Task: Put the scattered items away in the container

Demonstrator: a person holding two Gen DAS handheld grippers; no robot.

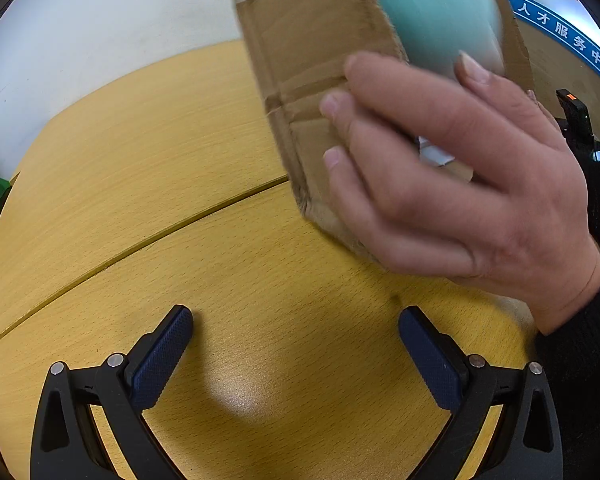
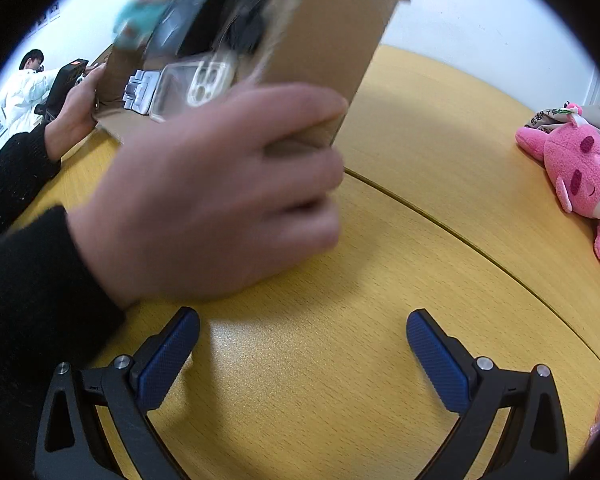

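- Yellow wood-grain surface (image 1: 140, 184) with a curved seam, white wall behind it.
- Cardboard box (image 2: 332, 32), tilted and blurred, held by bare hands (image 2: 204, 192) above the seam, items inside.
- Pink plush (image 2: 576, 168) lies well right of the box.
- Left claw (image 1: 296, 324) and right claw (image 2: 303, 326) both spread wide, grasping nothing.

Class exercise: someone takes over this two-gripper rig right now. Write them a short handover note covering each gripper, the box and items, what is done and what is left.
Left gripper: open, empty, over the wooden table.
Right gripper: open, empty, over the same table.
Cardboard box: tilted, gripped by bare hands, not by the grippers. It holds a clear phone case, a teal item and dark things; the view is blurred.
Done: several items sit in the box.
Left: a pink plush toy lies at the table's right edge, outside the box. Other loose items cannot be seen.
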